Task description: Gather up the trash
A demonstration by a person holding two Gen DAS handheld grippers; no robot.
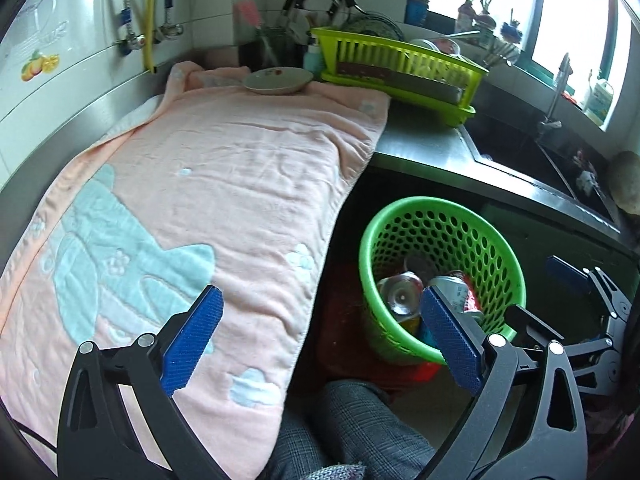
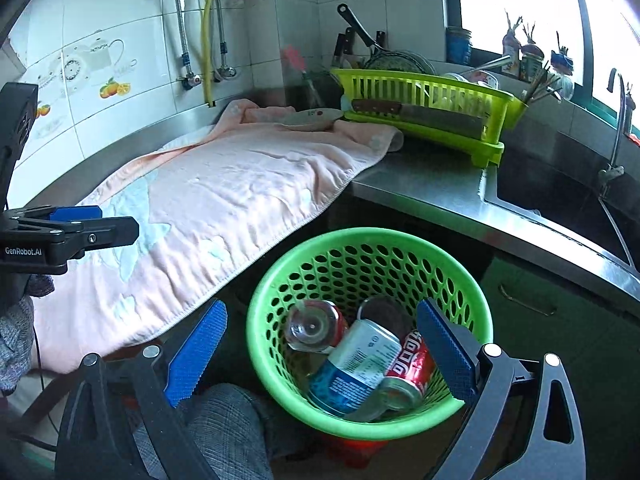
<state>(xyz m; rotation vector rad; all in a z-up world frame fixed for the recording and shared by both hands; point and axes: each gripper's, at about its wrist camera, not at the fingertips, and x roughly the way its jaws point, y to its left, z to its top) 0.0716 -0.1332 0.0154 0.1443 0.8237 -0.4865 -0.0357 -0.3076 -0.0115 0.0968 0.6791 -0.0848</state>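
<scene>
Both claws are seen wide open and empty: the left claw (image 1: 322, 338) hangs over the edge of the pink towel (image 1: 224, 184), the right claw (image 2: 322, 354) just above the green basket (image 2: 280, 280). Three crushed cans are lying inside the basket: a silver can (image 2: 316, 326), a blue-and-white can (image 2: 356, 364) and a red can (image 2: 410, 368). No trash is seen on the towel-covered surface (image 1: 420, 144); only a plate (image 1: 278, 80) is left there. The basket appears to stand on a small red stool (image 2: 352, 450), so it could be tipped if its rim is knocked by a claw. The plate could be taken for trash by mistake.
</scene>
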